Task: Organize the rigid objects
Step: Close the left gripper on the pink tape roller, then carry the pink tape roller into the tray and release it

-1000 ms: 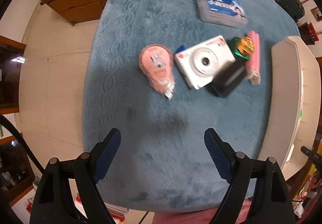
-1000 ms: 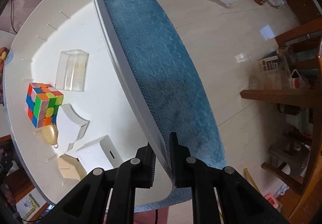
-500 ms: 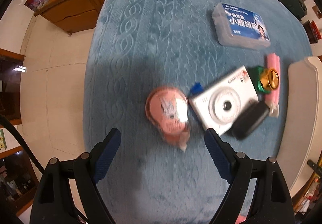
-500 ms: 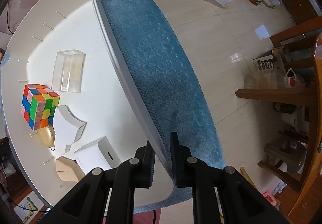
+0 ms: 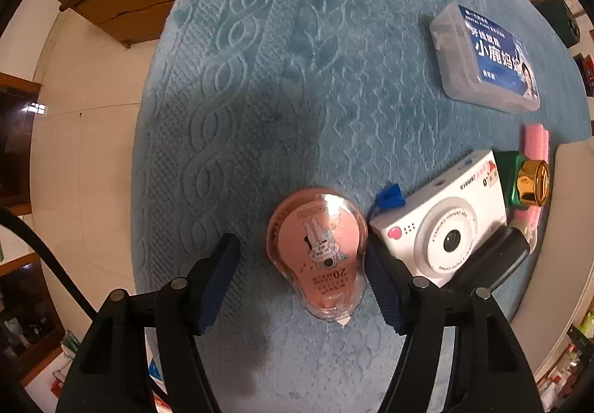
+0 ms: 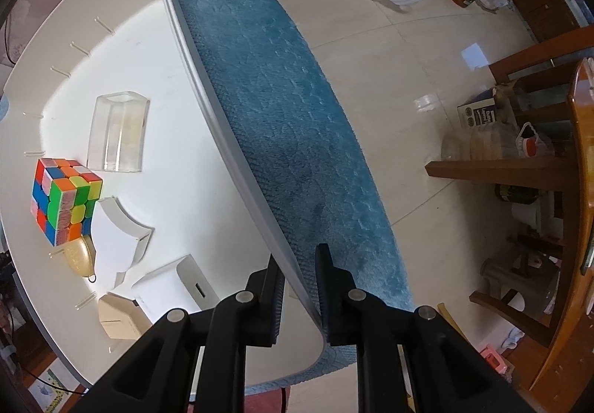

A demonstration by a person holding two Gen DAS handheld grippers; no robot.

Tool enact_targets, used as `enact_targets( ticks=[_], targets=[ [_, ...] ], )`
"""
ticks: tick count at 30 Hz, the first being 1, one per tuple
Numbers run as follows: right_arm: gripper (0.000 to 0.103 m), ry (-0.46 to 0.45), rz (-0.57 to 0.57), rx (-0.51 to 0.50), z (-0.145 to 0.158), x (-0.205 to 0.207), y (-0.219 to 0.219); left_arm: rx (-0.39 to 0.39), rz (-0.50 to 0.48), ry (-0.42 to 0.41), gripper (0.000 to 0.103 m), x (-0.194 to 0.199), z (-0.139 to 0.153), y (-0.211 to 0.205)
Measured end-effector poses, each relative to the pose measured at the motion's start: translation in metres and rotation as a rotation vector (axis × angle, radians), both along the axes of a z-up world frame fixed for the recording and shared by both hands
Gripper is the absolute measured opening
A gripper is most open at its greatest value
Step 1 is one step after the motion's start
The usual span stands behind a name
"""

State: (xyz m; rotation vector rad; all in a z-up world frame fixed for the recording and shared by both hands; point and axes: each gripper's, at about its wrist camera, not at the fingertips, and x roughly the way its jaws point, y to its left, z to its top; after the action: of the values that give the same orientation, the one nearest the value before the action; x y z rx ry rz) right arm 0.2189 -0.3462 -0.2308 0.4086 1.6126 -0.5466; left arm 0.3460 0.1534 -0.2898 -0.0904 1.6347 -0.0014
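The left tool (image 5: 300,283) is spread wide around the pink correction tape (image 5: 319,257), just beside the white camera (image 5: 441,231). The right tool (image 6: 300,296) is clenched on the white tray (image 6: 208,108) rim.

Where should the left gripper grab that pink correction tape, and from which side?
Grip the pink correction tape across its wide round body, coming straight down from above. It lies flat on the blue cloth, narrow tip toward the camera, and the left gripper is open with fingers already either side. The right finger sits close to the white camera, so close gently.
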Motion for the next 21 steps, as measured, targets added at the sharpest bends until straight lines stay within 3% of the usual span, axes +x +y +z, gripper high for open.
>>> enact_targets(
  ticks=[2, 7, 12, 21],
  targets=[
    [0.017, 0.001, -0.002, -0.002, 0.000, 0.000, 0.000, 0.001, -0.006, -0.014, 0.069, 0.001, -0.002, 0.002],
    [0.017, 0.001, 0.005, -0.005, -0.001, 0.000, 0.000, 0.034, 0.032, -0.065, 0.053, -0.003, 0.000, 0.007],
    [0.017, -0.008, 0.017, -0.003, 0.000, -0.002, 0.000, 0.063, 0.034, -0.099, 0.053, -0.016, 0.002, 0.004],
    [0.015, -0.006, 0.100, -0.011, 0.000, -0.003, 0.008, 0.079, 0.048, -0.038, 0.053, -0.060, -0.002, -0.008]
  ],
)
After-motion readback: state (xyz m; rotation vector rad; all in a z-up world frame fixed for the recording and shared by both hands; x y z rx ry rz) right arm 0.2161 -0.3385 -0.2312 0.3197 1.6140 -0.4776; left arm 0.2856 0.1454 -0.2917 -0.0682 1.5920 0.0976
